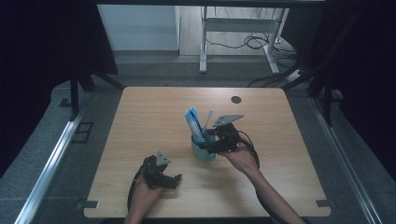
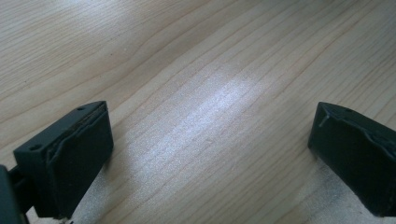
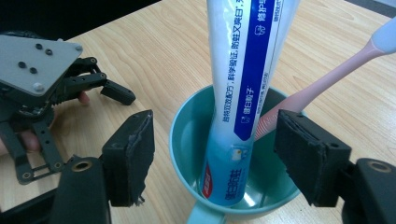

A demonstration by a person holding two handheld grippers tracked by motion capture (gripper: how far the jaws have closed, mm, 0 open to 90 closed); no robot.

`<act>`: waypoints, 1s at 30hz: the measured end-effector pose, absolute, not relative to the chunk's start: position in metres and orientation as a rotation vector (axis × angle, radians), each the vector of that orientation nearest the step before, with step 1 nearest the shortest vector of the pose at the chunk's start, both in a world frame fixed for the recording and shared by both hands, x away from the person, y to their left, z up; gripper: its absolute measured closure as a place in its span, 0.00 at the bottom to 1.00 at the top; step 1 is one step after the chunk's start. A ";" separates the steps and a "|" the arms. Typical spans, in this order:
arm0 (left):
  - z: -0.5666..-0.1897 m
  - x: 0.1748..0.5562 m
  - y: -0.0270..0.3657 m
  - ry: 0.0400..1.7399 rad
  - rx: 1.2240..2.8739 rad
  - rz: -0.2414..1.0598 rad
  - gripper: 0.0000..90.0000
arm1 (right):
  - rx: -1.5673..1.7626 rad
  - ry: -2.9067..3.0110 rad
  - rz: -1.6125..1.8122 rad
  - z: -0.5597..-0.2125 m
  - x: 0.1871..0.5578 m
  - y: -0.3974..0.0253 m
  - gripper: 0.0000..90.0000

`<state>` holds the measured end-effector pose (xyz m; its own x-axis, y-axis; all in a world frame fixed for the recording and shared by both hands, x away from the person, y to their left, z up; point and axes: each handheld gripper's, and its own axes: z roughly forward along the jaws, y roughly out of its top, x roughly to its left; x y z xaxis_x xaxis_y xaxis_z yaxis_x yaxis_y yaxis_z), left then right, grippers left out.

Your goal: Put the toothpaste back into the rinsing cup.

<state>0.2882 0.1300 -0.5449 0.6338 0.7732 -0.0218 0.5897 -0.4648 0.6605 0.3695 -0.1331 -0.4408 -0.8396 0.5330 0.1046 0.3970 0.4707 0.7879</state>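
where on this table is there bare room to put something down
Bare wood runs along the far edge of the light wooden table beside the small dark round disc, and across the whole left and right sides. It is crowded mid-table around the teal mug holding a toothpaste tube and pink toothbrush, with the right tongs there.

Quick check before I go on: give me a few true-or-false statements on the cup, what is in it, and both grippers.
1. The toothpaste tube stands inside the teal cup. True.
2. The pink toothbrush lies flat on the table. False: it leans in the cup beside the tube.
3. The right gripper is open, its jaws either side of the cup. True.
4. The left gripper is clamped on the cup's handle. False: it is open over bare table, with nothing between its jaws.
5. The cup is tipped over. False: it stands upright.
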 end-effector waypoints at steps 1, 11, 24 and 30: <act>-0.545 0.288 0.130 1.059 2.214 0.372 0.00 | 0.816 2.557 1.306 -0.441 0.369 -0.133 0.31; -0.545 0.288 0.130 1.061 2.212 0.373 0.00 | 0.815 2.566 1.279 -0.436 0.363 -0.139 0.19; -0.545 0.288 0.130 1.061 2.212 0.373 0.00 | 0.823 2.574 1.236 -0.435 0.358 -0.152 0.15; -0.545 0.288 0.130 1.061 2.212 0.373 0.00 | 0.820 2.575 1.214 -0.437 0.355 -0.160 0.14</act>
<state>0.2881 0.1298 -0.5450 0.6323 0.7744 -0.0225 0.5903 -0.4628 0.6613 0.3553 -0.1600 -0.4371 -0.8322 0.5500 0.0708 0.4045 0.5148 0.7559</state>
